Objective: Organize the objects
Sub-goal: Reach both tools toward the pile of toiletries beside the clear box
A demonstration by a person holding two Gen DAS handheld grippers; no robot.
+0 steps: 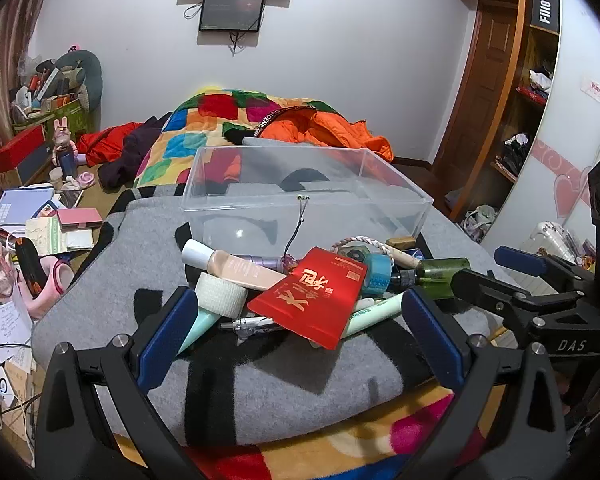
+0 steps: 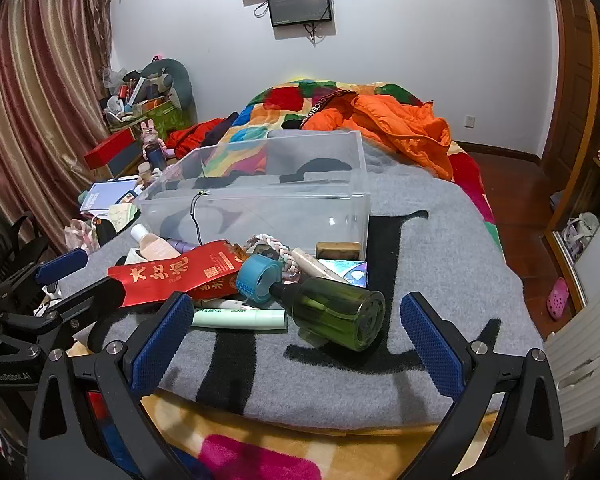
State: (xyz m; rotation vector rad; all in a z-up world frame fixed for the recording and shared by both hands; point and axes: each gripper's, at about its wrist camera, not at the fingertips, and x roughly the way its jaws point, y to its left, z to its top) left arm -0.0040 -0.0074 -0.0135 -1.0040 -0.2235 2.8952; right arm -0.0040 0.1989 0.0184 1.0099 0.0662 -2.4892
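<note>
Grey blanket on bed, clear plastic bin behind clutter pile, red packet topmost, green bottle nearest right gripper, left gripper beside it, both jaws wide apart, empty.

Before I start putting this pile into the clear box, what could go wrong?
The green bottle lies on its side near the blanket's front edge, so a nudge from the open right hand-held gripper could roll it off. The red packet rests across pens and tubes; lifting it may scatter them. A thin black cord hangs over the clear box wall and might snag on something pulled from the pile.
</note>
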